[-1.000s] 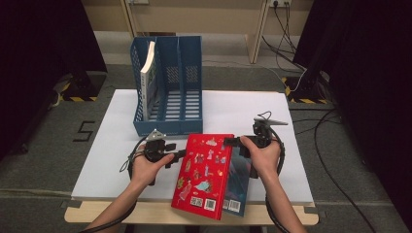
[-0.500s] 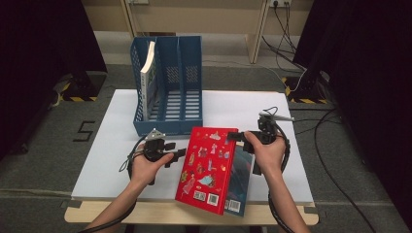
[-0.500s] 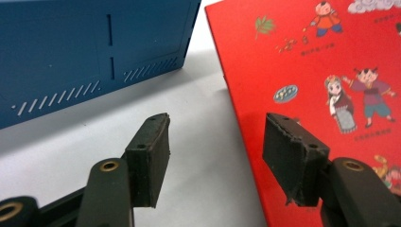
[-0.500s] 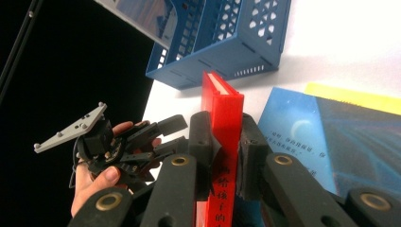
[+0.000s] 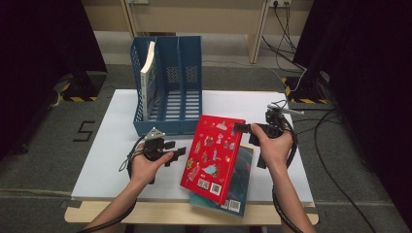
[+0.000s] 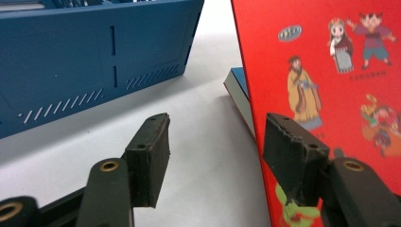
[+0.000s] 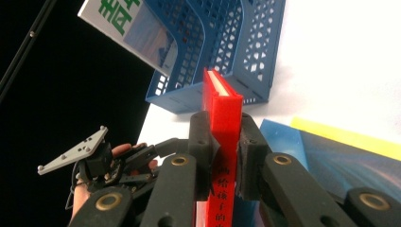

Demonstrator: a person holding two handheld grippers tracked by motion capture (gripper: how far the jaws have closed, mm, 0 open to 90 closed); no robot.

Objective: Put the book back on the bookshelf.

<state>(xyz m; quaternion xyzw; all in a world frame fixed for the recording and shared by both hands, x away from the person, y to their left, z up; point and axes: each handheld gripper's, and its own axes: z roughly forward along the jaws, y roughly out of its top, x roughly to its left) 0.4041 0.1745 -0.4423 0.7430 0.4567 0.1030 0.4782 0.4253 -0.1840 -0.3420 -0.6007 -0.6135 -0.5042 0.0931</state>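
Even overhead light falls on the white rectangular tabletop [image 5: 116, 141] – far white areas bleach out in the right gripper view. Surroundings stay dark. Near black jaws blur softly; shadows are faint.

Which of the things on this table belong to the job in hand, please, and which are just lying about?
In the job:
red book, clamped by the right gripper
blue file rack
left gripper, open beside the book

Lying about:
blue book underneath
book already in the rack
floor cables

The red book [image 5: 212, 153] hides most of the teal book [image 5: 241, 179] beneath; the bottom edge cuts both forearms.
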